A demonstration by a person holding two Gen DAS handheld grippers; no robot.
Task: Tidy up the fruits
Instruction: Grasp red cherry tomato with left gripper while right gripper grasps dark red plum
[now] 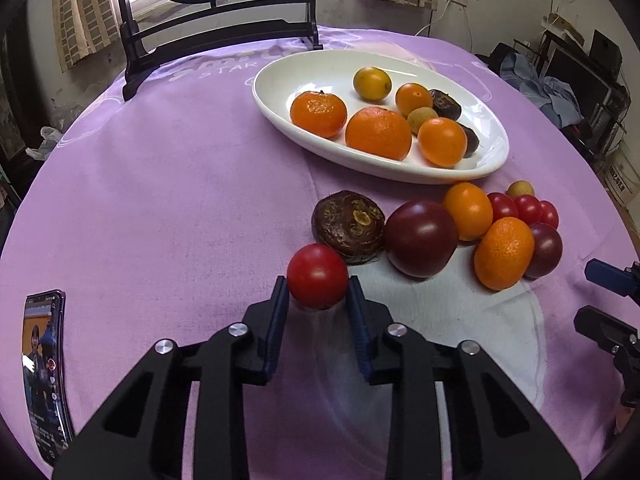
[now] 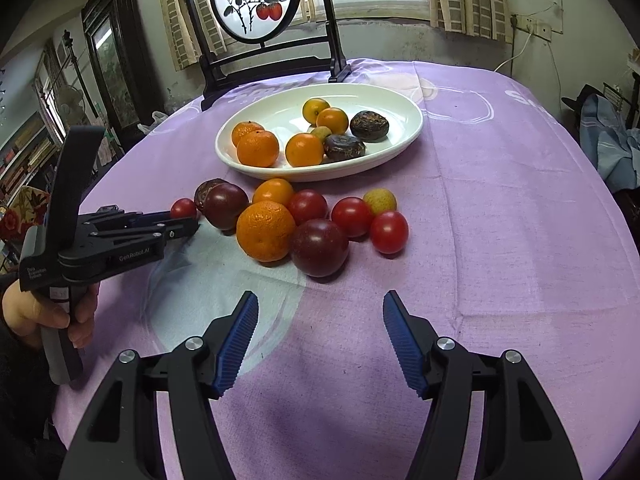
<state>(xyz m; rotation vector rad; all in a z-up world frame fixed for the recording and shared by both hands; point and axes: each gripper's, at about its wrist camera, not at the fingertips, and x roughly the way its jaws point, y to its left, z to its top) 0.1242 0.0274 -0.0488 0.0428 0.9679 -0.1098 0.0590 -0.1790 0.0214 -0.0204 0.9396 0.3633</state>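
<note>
Left wrist view: the left claw [image 1: 317,288] is closed on a small red tomato [image 1: 317,276], with one blue ribbed pad against each side at about its widest girth. The tomato sits low over the purple-covered tabletop [image 1: 160,200], at the near left end of the loose fruit cluster; whether it is touching the cloth cannot be told.

Handling, as a judgement: the tomato is light, smooth-skinned and soft. It is likely to slip or split under excess force, so hold it across the middle with light pressure only.

Just behind the tomato lies a brown, rough-skinned fruit [image 1: 348,226], with a dark purple fruit [image 1: 422,238] touching that one's right side. Lifting upward first should avoid nudging either. Further right are an orange [image 1: 504,252], more small red tomatoes [image 1: 528,209] and a pale yellow fruit [image 1: 520,189], all packed close together.

The white oval dish [image 1: 280,80] stands beyond the cluster and already holds oranges and dark fruits. Its left end is bare and offers the clearest place to set fruit down. Its raised rim must be cleared on approach.

A phone [image 1: 44,376] lies at the near left, well apart. A dark wooden screen stand [image 1: 216,36] occupies the far edge.

Right wrist view: the right claw [image 2: 320,336] is open and empty, short of the cluster, over bare cloth.
</note>
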